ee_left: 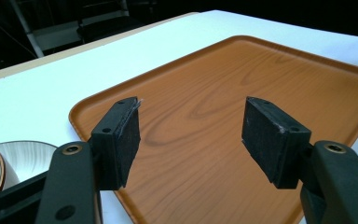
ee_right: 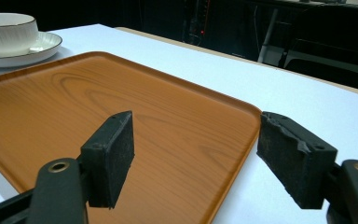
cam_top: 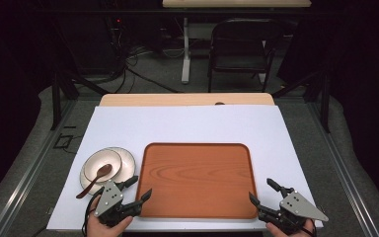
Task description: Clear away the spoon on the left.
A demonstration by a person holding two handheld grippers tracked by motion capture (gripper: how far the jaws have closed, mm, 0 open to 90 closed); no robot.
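Note:
A brown wood-grain tray [cam_top: 197, 177] lies bare in the middle of the white table [cam_top: 187, 126]. To its left a white bowl [cam_top: 101, 165] sits on a white plate [cam_top: 123, 159], and a brown spoon [cam_top: 94, 179] rests in the bowl with its handle sticking out toward the front. My left gripper [cam_top: 139, 186] stands open at the tray's front left corner, and its jaws frame the tray [ee_left: 223, 121] with nothing between them. My right gripper [cam_top: 262, 191] stands open at the tray's front right corner over the tray's rim [ee_right: 242, 126], holding nothing. The bowl [ee_right: 7, 30] shows far off in the right gripper view.
The white table's front edge runs just under both hands. A wooden strip [cam_top: 187, 99] borders the table's far side. Beyond it stand a dark folding chair [cam_top: 239, 47], a white table leg [cam_top: 185, 47] and cables on the floor. Bare white surface lies behind the tray.

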